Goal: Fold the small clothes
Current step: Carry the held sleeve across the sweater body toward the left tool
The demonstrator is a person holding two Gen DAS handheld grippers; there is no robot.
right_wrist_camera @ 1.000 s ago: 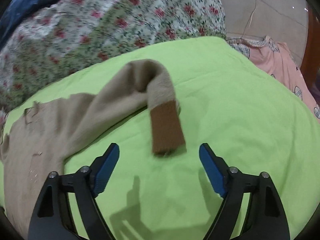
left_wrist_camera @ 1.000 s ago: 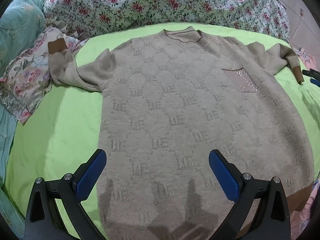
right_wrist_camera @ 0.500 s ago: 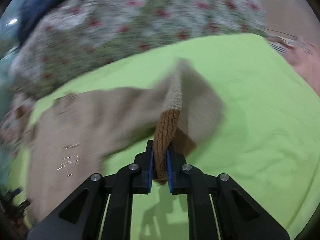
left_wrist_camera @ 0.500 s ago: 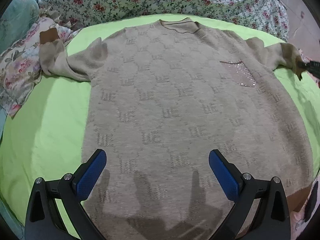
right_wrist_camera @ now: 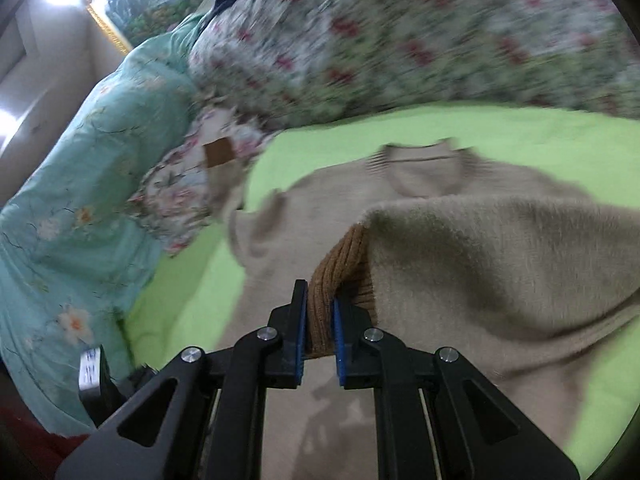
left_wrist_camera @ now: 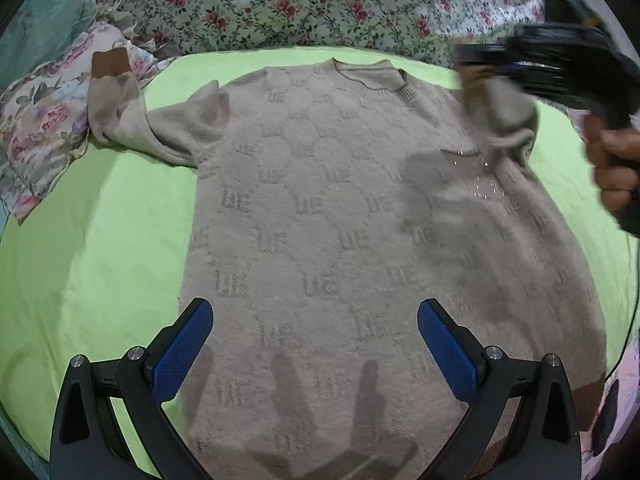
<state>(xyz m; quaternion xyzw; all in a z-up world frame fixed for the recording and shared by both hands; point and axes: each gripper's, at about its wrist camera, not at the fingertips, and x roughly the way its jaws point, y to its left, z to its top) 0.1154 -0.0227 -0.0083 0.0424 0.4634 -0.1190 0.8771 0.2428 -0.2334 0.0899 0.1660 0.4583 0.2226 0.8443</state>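
Sweater (left_wrist_camera: 360,208) sleeve now lifted inward — right claw (right_wrist_camera: 320,312) pinching its cuff (right_wrist_camera: 340,264), left claw (left_wrist_camera: 316,344) spread

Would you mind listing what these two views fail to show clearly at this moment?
- Left wrist view: the right tongs are smeared by motion blur, so their grip cannot be read there.
- Left wrist view: the beige knitted sweater has its lower hem hidden behind the left tongs and cut off by the frame's edge.
- Right wrist view: the floral quilt is blurred; its pattern is unreadable.
- Right wrist view: the raised sleeve hides the sweater's chest.
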